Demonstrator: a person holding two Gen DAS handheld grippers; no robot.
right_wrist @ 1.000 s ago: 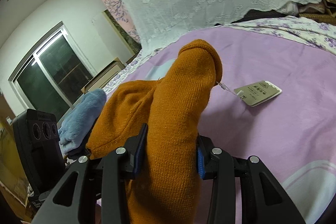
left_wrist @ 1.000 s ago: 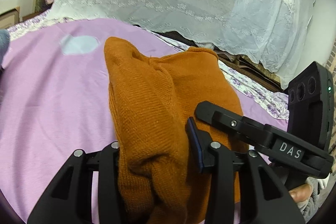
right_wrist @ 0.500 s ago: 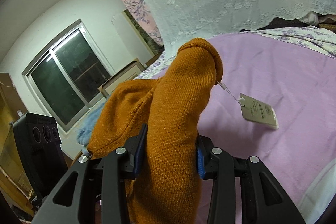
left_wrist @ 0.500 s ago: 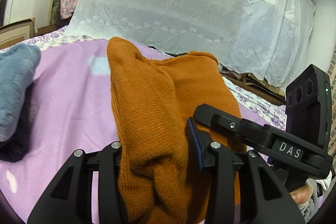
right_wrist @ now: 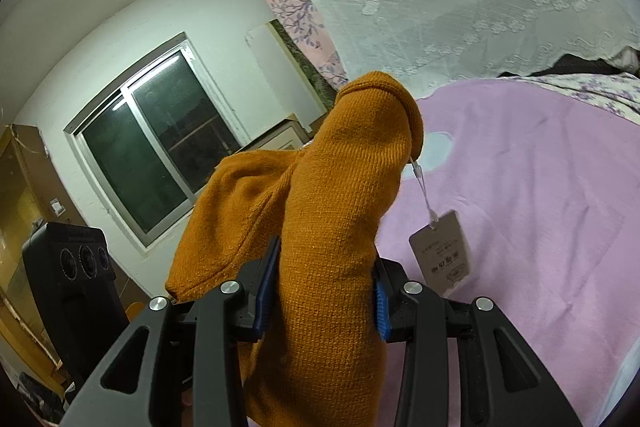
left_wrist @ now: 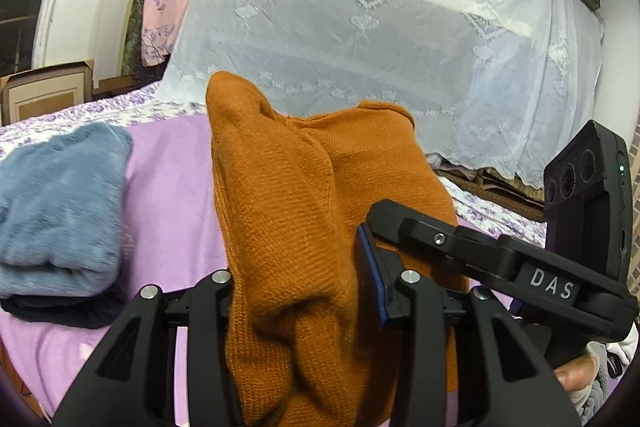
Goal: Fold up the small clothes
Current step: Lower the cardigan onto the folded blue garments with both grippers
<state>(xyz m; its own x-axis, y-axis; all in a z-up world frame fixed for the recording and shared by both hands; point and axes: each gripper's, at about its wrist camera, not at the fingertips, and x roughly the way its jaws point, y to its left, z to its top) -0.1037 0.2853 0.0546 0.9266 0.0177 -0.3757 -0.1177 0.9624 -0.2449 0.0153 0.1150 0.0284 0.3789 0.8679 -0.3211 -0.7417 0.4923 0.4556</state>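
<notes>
An orange knitted garment (left_wrist: 296, 211) is bunched thick between the jaws of my left gripper (left_wrist: 298, 279), which is shut on it. The same orange garment (right_wrist: 340, 227) fills my right gripper (right_wrist: 324, 279), whose blue pads press both sides of a folded wad. It hangs off the purple bed cover (right_wrist: 540, 195) between the two grippers. A paper tag (right_wrist: 442, 253) dangles on a string from the wad's tip. The right gripper (left_wrist: 500, 259) shows at the right edge of the left wrist view, with the garment spanning between them.
A folded blue fleece piece (left_wrist: 60, 203) lies on a dark item at the left of the purple cover (left_wrist: 168, 195). White lace netting (left_wrist: 380, 47) drapes behind the bed. A window (right_wrist: 148, 143) and a wooden cabinet (right_wrist: 20, 227) stand to the left.
Both grippers have risen and swung left with the garment in them. The blue fleece pile has come into the left view. The paper tag has lifted off the cover and now hangs.
</notes>
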